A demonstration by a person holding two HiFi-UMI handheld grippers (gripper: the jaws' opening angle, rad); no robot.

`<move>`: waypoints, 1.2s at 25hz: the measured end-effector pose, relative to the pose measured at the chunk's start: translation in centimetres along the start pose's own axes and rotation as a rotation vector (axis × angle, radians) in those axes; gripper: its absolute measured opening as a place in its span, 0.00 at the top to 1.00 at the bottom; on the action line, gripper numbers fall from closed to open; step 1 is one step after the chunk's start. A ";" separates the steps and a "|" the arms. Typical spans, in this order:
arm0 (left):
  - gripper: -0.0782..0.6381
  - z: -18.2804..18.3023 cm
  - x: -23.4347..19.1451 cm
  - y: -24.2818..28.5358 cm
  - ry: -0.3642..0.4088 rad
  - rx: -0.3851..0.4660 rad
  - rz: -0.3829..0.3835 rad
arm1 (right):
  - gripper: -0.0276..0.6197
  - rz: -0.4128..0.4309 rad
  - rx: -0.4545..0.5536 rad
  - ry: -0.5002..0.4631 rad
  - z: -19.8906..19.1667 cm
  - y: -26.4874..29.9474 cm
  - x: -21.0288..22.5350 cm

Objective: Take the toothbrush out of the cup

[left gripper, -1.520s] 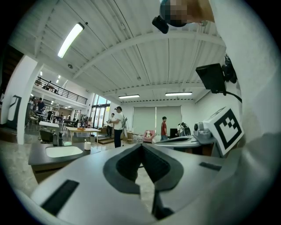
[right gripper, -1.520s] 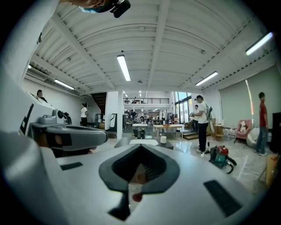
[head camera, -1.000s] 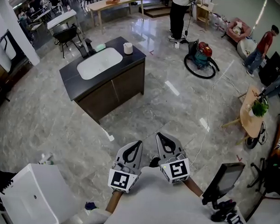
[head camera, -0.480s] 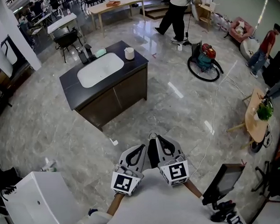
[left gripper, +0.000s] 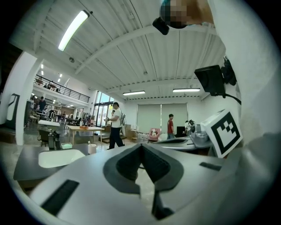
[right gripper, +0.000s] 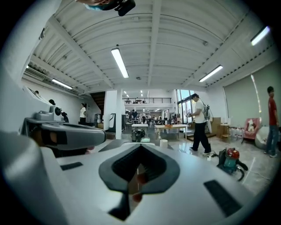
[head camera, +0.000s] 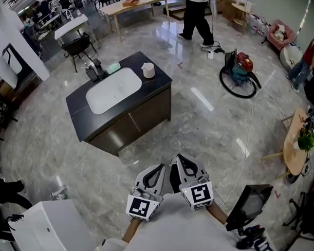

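Dark tabletop (head camera: 153,84) of a vanity cabinet, far across the marble floor, with a white basin (head camera: 113,90) inset. Left gripper (head camera: 153,171) and right gripper (head camera: 182,163): near, side by side, fingers together, nothing held. White cup (head camera: 147,70): tabletop's far right corner, well apart from both, straight beyond the left gripper, likely the nearer. Toothbrush: presumably inside the cup; too small to tell its axis.

Glossy grey marble-look floor (head camera: 208,129), matt black countertop (head camera: 78,101), smooth white basin (head camera: 113,91), dark wood-look cabinet fronts (head camera: 142,119)
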State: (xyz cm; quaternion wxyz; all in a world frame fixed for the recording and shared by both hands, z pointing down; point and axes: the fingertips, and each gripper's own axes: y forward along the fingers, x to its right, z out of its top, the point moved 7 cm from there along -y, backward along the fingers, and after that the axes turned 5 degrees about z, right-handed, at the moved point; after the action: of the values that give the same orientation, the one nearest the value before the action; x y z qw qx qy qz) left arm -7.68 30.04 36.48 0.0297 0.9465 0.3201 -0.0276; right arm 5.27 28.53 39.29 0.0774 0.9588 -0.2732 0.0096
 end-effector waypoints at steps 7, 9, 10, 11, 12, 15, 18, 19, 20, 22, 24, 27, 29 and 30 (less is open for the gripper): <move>0.88 1.1 -3.4 7.1 0.002 -0.039 0.038 | 0.95 0.040 0.022 -0.047 2.5 5.7 5.6; 0.88 1.5 -4.4 9.4 -0.009 -0.032 0.049 | 0.95 0.045 0.003 -0.031 3.1 7.4 7.1; 0.88 1.6 -4.8 10.5 -0.013 -0.032 0.050 | 0.95 0.047 -0.006 -0.016 3.4 8.2 7.8; 0.89 1.7 -5.2 11.5 -0.016 -0.034 0.049 | 0.95 0.049 -0.012 -0.008 3.6 8.9 8.6; 0.89 1.7 -5.7 12.6 -0.019 -0.036 0.049 | 0.95 0.053 -0.016 -0.007 3.7 9.7 9.3; 0.89 1.7 -7.1 15.9 -0.023 -0.037 0.060 | 0.95 0.073 -0.010 -0.045 4.1 12.2 11.8; 0.89 1.9 -8.6 18.8 -0.022 -0.035 0.071 | 0.95 0.098 0.016 -0.111 4.9 14.9 13.9; 0.89 2.0 -9.1 19.6 -0.023 -0.035 0.076 | 0.95 0.104 0.022 -0.120 5.1 15.7 14.5; 0.89 2.0 -9.6 20.4 -0.025 -0.038 0.082 | 0.95 0.107 0.020 -0.107 5.3 16.5 15.0; 0.89 2.1 -10.7 21.8 -0.024 -0.040 0.096 | 0.95 0.111 0.011 -0.066 5.5 17.9 15.9; 0.89 2.2 -11.5 23.2 -0.025 -0.038 0.109 | 0.95 0.119 0.014 -0.066 5.7 19.1 16.9; 0.89 2.4 -12.3 24.9 -0.022 -0.039 0.121 | 0.95 0.141 0.051 -0.134 6.2 20.5 18.5; 0.89 2.5 -12.7 25.8 -0.015 -0.042 0.129 | 0.95 0.143 0.063 -0.135 6.5 21.1 19.2; 0.89 2.6 -12.9 26.2 -0.002 -0.048 0.131 | 0.95 0.143 0.069 -0.133 6.7 21.4 19.5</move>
State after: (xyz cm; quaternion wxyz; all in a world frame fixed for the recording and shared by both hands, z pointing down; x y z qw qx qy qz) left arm -2.14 1.28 35.83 0.0543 0.9644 0.2581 -0.0188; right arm 10.49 -0.64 36.96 0.0254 0.9374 -0.3452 -0.0391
